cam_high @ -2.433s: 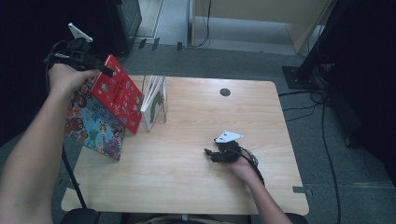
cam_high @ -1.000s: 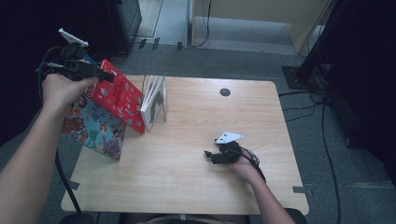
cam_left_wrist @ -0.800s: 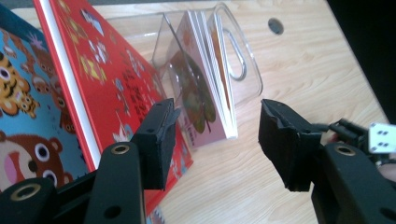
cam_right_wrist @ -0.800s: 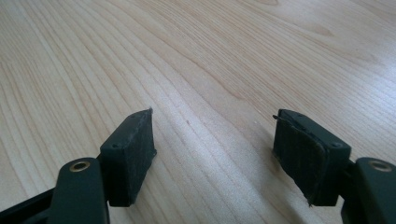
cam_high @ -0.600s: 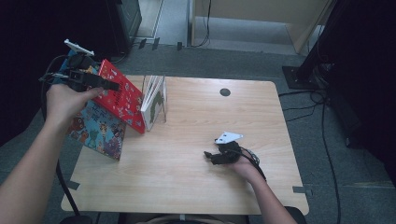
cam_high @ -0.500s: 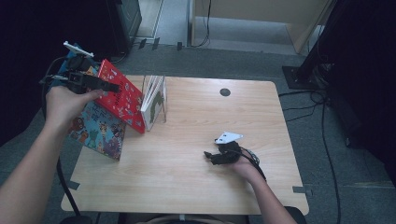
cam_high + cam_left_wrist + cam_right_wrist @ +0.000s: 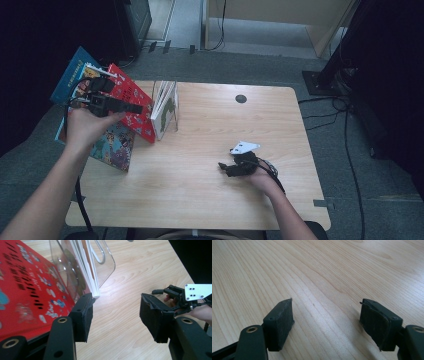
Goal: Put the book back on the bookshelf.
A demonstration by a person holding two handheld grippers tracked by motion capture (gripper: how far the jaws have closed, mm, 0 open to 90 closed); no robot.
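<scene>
A red book (image 7: 139,121) leans tilted at the table's left edge, against a clear stand (image 7: 172,112) that holds a white book (image 7: 83,270). My left gripper (image 7: 131,106) hovers over the red book with its jaws open. In the left gripper view the red book (image 7: 27,290) lies outside the left jaw, and bare wood shows between the pads of the left gripper (image 7: 117,315). My right gripper (image 7: 226,169) rests low on the table at the front right. Its jaws have just been opening, and the right gripper (image 7: 327,320) holds nothing.
A colourful book (image 7: 112,145) leans under the red one and a blue book (image 7: 72,75) sticks out behind my left hand. The wooden table (image 7: 225,125) has a dark round hole (image 7: 241,98) near its far edge. Cables run over the floor at the right.
My left hand has moved right and down, from beyond the table's left corner to over the red book. The right hand has stayed in place.
</scene>
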